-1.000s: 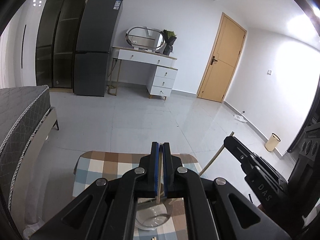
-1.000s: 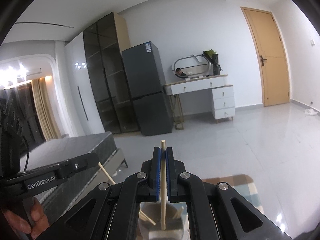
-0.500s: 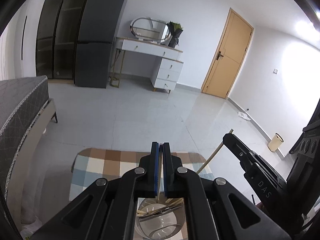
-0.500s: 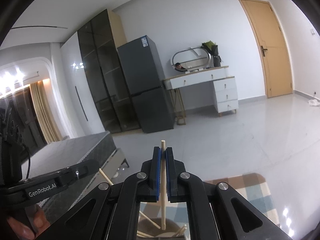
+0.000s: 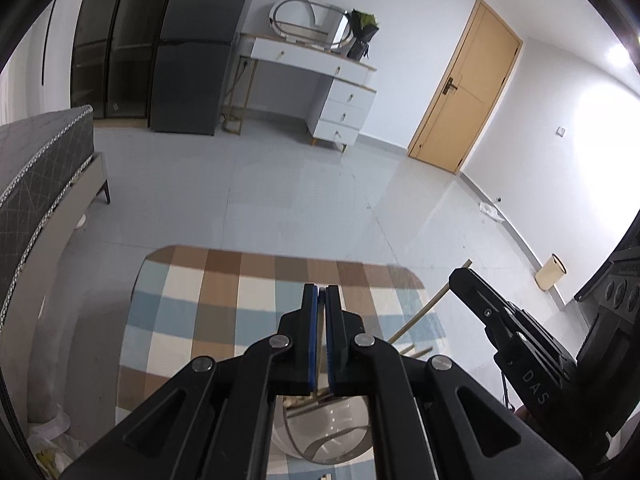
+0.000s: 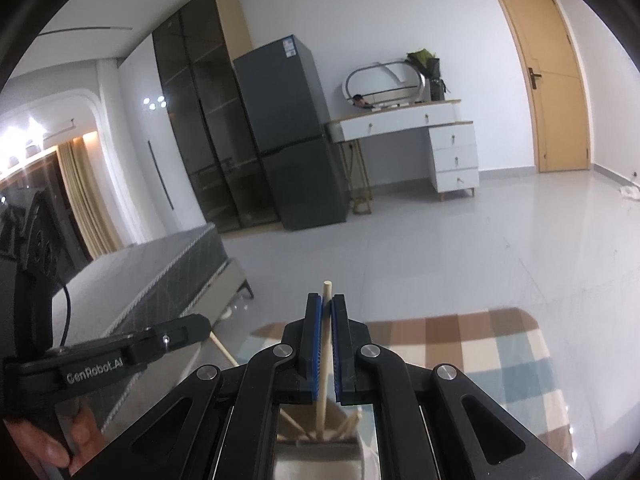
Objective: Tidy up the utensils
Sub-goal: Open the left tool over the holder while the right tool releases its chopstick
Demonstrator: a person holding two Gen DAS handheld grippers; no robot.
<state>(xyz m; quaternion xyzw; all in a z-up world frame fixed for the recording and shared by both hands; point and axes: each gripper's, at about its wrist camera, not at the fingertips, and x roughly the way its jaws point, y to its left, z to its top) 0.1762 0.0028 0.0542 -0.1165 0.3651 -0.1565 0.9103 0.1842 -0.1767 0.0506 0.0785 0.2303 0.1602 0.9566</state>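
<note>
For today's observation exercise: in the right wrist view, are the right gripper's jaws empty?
No: the right gripper is shut on a wooden chopstick that pokes out above its fingertips and runs down toward the holder below.

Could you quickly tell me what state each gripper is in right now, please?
Left gripper: shut on a thin wooden chopstick.
Right gripper: shut on a wooden chopstick, above the metal holder.

A checked cloth (image 5: 224, 312) covers the table, bearing a steel holder (image 5: 324, 436).
</note>
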